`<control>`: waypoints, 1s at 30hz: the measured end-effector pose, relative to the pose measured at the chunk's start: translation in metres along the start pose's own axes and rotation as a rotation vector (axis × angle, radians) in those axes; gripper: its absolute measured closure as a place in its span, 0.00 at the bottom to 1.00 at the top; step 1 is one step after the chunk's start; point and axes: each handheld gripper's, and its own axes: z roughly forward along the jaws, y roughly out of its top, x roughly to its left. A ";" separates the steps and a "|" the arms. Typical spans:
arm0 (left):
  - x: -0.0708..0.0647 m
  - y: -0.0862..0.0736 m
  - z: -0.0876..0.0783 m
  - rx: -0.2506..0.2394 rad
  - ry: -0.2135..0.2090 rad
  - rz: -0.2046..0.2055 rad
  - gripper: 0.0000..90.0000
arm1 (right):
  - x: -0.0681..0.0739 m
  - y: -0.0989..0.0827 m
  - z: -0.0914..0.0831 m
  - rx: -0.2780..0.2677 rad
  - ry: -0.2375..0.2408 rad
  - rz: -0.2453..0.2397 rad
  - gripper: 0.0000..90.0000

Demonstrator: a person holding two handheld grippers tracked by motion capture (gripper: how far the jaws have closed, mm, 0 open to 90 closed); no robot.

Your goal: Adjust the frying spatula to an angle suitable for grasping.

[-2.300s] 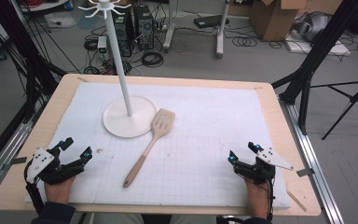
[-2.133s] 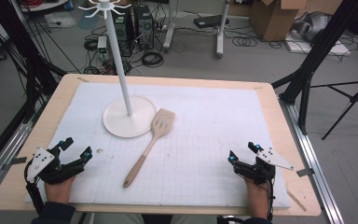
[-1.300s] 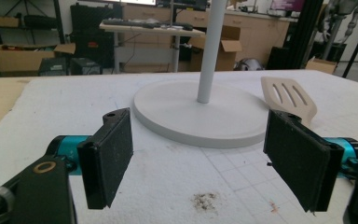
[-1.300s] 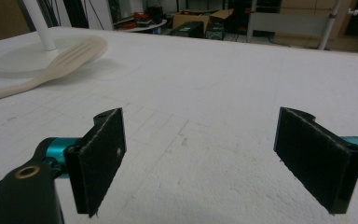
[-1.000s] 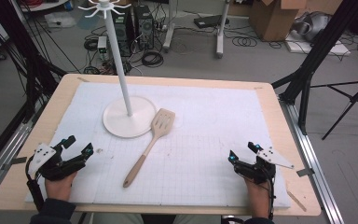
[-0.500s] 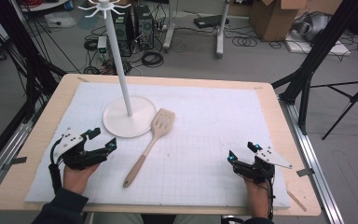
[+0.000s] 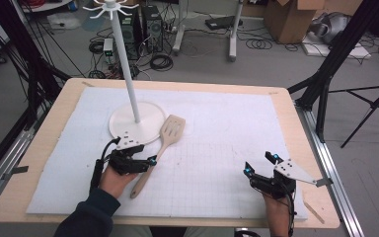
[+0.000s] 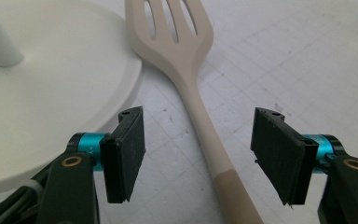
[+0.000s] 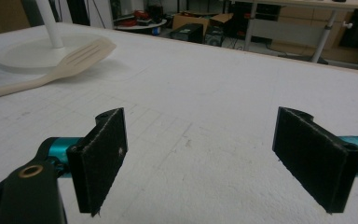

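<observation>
White gridded matting covers your wooden surface, with cables and boxes on the floor beyond it. Your left gripper sits over the handle of the wooden spatula, just beside the round base of the white stand. In the left gripper view its 2 jaws straddle the handle and have just been closing, yet each pad is apart from the wood with a gap on both sides. The spatula lies flat on the mat, its slotted head resting against the edge of the stand's base, handle pointing back toward you. Your right gripper rests near the front right corner, well apart from the spatula, jaws spread wide with bare mat between them.
</observation>
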 end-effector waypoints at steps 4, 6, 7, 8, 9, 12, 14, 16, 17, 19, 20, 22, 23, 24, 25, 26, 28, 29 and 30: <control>-0.004 0.000 0.010 0.035 0.007 0.002 0.39 | 0.001 0.000 0.000 0.007 0.005 -0.017 0.18; -0.006 -0.001 0.015 0.067 0.030 0.009 0.41 | 0.003 0.000 0.001 0.009 0.015 -0.018 0.18; -0.007 -0.001 0.017 0.079 0.034 0.009 0.41 | 0.003 0.000 0.001 0.009 0.015 -0.018 0.18; -0.007 -0.002 0.019 0.095 0.031 0.009 0.43 | 0.003 0.000 0.001 0.014 0.020 -0.022 0.18; -0.006 -0.004 0.021 0.115 0.032 0.010 0.47 | 0.005 0.001 0.002 0.022 0.031 -0.037 0.18; -0.006 -0.004 0.021 0.115 0.029 0.027 0.52 | 0.007 0.002 0.003 0.028 0.032 -0.047 0.18; -0.008 -0.004 0.021 0.116 0.026 0.048 0.58 | 0.008 0.002 0.004 0.029 0.035 -0.052 0.18; -0.012 -0.004 0.021 0.114 0.018 0.079 0.71 | 0.008 0.003 0.004 0.030 0.035 -0.053 0.18; -0.013 -0.003 0.022 0.114 0.009 0.086 0.71 | 0.009 0.003 0.004 0.032 0.037 -0.049 0.18; -0.012 -0.003 0.022 0.113 -0.003 0.076 0.77 | 0.009 0.004 0.005 0.033 0.041 -0.061 0.18; -0.011 -0.003 0.022 0.114 -0.007 0.074 0.78 | 0.011 0.004 0.005 0.042 0.045 -0.068 0.18; -0.010 -0.004 0.022 0.110 -0.017 0.069 0.78 | 0.012 0.005 0.006 0.040 0.045 -0.077 0.18; -0.010 -0.003 0.022 0.112 -0.020 0.079 0.78 | 0.012 0.005 0.006 0.037 0.048 -0.078 0.18; -0.009 -0.003 0.022 0.113 -0.029 0.076 0.78 | 0.013 0.005 0.006 0.035 0.048 -0.078 0.18; -0.007 -0.003 0.022 0.115 -0.047 0.078 0.79 | 0.013 0.005 0.006 0.035 0.048 -0.082 0.18; -0.004 -0.002 0.022 0.116 -0.074 0.076 0.80 | 0.013 0.006 0.006 0.037 0.051 -0.078 0.18; -0.003 -0.002 0.022 0.120 -0.107 0.090 0.84 | 0.014 0.007 0.006 0.036 0.052 -0.082 0.18; -0.005 0.000 0.022 0.128 -0.144 0.155 0.84 | 0.013 0.007 0.006 0.035 0.055 -0.084 0.18; -0.005 0.000 0.022 0.128 -0.144 0.155 0.85 | 0.013 0.007 0.006 0.035 0.055 -0.084 0.18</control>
